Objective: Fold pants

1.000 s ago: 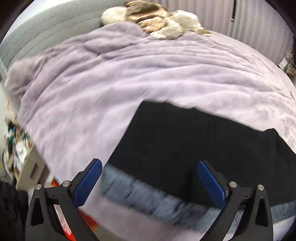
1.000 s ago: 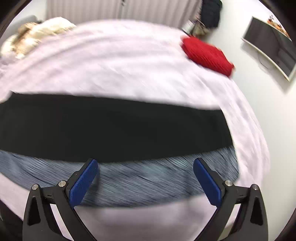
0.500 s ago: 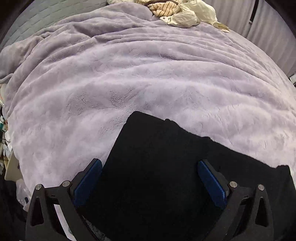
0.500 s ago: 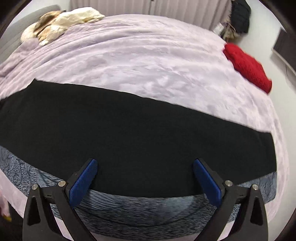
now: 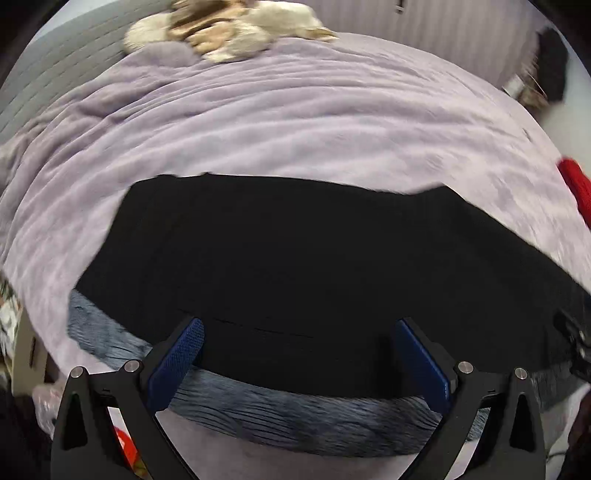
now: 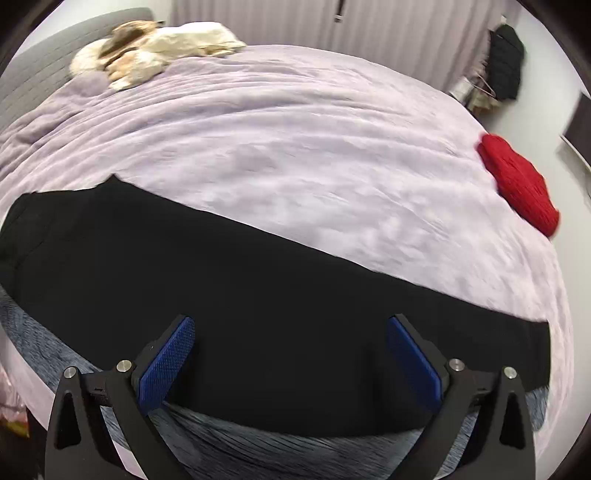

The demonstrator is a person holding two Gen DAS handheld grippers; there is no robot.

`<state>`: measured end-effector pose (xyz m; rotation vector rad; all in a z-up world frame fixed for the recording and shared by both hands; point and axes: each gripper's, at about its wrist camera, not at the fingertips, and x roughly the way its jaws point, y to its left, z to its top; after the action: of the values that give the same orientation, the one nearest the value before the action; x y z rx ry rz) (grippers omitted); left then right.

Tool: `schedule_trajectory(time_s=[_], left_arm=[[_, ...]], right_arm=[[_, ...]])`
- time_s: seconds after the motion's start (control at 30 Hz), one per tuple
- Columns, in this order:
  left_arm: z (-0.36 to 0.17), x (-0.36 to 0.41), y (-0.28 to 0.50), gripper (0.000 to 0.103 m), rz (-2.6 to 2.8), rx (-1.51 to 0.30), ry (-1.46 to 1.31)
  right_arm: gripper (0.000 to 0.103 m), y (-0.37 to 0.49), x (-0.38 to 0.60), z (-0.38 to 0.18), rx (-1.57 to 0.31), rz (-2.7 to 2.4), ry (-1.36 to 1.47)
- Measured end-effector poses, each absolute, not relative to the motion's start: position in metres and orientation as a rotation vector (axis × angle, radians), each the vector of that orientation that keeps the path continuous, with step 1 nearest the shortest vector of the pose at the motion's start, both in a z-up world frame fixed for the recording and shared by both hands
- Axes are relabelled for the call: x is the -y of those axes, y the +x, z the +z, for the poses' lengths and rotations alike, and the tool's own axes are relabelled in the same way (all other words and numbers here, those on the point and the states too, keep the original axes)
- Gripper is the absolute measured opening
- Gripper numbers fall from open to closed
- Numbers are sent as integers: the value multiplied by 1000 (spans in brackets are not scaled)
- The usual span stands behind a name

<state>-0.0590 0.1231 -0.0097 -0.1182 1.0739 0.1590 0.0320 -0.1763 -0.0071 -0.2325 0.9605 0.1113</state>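
Half a second before, our left gripper (image 5: 299, 354) was close over the black pants (image 5: 295, 266) and the waist-side corner filled its view; now both cameras had drawn back and more of the garment showed, so we judged that we had finished laying it flat and were stepping back to choose the grasp for the first fold. Nearest to us, both claws were released, the blue pads (image 5: 177, 363) wide apart with nothing between them, and the right gripper (image 6: 290, 356) likewise hung above the near edge of the pants without touching. Both pointed forward and slightly down. A strip of grey ribbed cloth (image 6: 258, 439) lay under the near edge of the pants. The pants lay as one long band across the lilac blanket (image 6: 295, 147), near its front border. Beyond the pants, on the right, sat a red knitted item (image 6: 517, 181); far behind them a pile of cream and brown clothes (image 5: 229, 29) rested by the headboard.
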Motion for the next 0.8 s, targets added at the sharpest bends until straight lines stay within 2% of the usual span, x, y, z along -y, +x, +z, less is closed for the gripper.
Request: schedule_trajectory(time_s=[0.1, 0.27, 0.6, 0.8], left_arm=[[-24, -78, -57, 103, 139, -1097, 37], [-25, -88, -54, 103, 151, -1081, 42], [-24, -157, -49, 103, 233, -1118, -74], [-7, -137, -10, 103, 213, -1140, -98]], right_arm=[[103, 39, 154, -19, -991, 169, -261], [103, 46, 164, -35, -1038, 172, -189], [103, 39, 293, -34, -1034, -64, -38], [103, 35, 334, -28, -1054, -222, 67]])
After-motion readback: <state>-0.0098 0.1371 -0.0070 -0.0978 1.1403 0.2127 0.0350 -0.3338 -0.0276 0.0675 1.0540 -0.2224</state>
